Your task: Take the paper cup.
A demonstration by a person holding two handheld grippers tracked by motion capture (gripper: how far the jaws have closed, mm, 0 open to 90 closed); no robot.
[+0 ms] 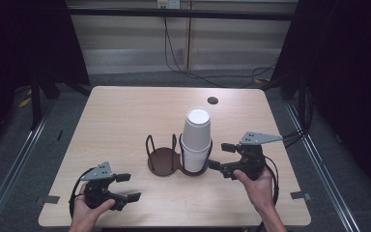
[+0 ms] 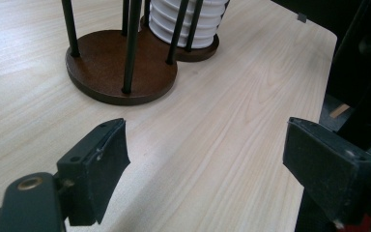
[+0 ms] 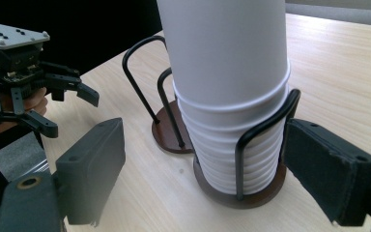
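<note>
Stack of ribbed white paper cups in round dark-wood, black-wire holder mid-bench, we see r. gripper jaws wide beside it, l. gripper jaws wide nr front-left corner, pale woodgrain bench.

Stack of white paper cups: nested mouth-down, upright, the lower cups showing as tight ribbed rims, the topmost standing tall with its flat base up; it sits in the right-hand compartment of the holder. Cup holder: two round dark-brown wooden bases side by side, each ringed by black wire loops, standing near the middle of the bench; its left-hand compartment holds no cups.
</note>
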